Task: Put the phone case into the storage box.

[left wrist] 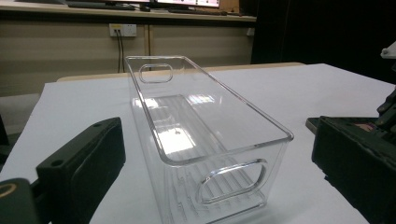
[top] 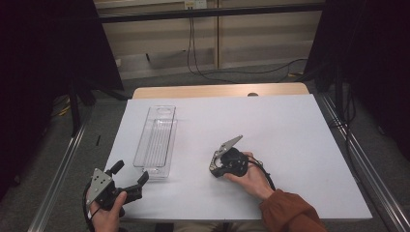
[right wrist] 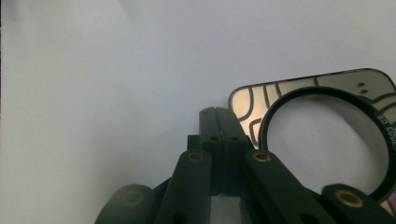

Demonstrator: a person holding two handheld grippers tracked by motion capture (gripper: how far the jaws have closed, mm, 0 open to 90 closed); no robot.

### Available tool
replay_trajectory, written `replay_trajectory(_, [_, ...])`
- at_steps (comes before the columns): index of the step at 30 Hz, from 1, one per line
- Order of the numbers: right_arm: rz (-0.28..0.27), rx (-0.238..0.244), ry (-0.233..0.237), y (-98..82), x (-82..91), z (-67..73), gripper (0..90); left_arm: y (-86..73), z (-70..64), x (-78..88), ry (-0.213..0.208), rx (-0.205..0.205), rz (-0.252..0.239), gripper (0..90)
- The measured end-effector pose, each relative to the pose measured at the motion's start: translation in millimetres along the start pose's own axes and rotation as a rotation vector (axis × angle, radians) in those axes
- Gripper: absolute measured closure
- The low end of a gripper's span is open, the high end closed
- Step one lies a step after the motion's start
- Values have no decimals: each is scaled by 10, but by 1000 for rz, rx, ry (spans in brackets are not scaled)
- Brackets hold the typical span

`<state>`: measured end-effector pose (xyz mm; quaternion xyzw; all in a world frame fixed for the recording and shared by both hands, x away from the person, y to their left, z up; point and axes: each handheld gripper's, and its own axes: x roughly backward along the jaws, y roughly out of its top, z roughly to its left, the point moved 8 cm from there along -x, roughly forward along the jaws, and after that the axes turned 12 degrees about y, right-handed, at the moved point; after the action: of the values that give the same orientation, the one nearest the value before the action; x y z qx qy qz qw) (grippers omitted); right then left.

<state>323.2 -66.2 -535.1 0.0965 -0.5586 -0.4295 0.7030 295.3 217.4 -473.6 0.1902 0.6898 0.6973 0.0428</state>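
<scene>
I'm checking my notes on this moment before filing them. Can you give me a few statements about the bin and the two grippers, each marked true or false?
1. The clear plastic bin lies on the white table cover. True.
2. The left gripper grips the bin's rim. False: its jaws stand open, apart from the bin.
3. The right gripper has its jaws shut together. True.
4. The bin holds several items. False: it is empty.
5. The right gripper sits to the left of the bin in the high view. False: it is to the bin's right.
</scene>
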Motion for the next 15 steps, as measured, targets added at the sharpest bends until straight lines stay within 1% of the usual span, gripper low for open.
replay_trajectory(5, [-1, -11, -18, -5, 28, -58, 900, -1, 0, 2, 0, -1, 1, 28])
replay_trajectory(6, [-12, -19, -16, -2, 27, -63, 900, -1, 0, 1, -1, -1, 1, 28])
replay_trajectory(7, [-3, -22, -23, -8, 40, -74, 900, -1, 1, 2, 0, 0, 1, 28])
replay_trajectory(8, [-11, -15, -26, -3, 40, -89, 900, -2, 0, 2, -1, -1, 1, 28])
replay_trajectory(10, [-10, -26, -34, -6, 56, -107, 900, -2, -1, 2, -1, -1, 1, 28])
replay_trajectory(11, [-8, -19, -42, -5, 65, -128, 900, -2, 0, 2, -1, -1, 1, 28])
replay_trajectory(13, [-8, -34, -50, -3, 79, -153, 900, -2, 0, 1, -1, -2, 1, 28])
replay_trajectory(15, [-8, -45, -47, -5, 89, -175, 900, -2, 1, 1, -1, -1, 1, 28])
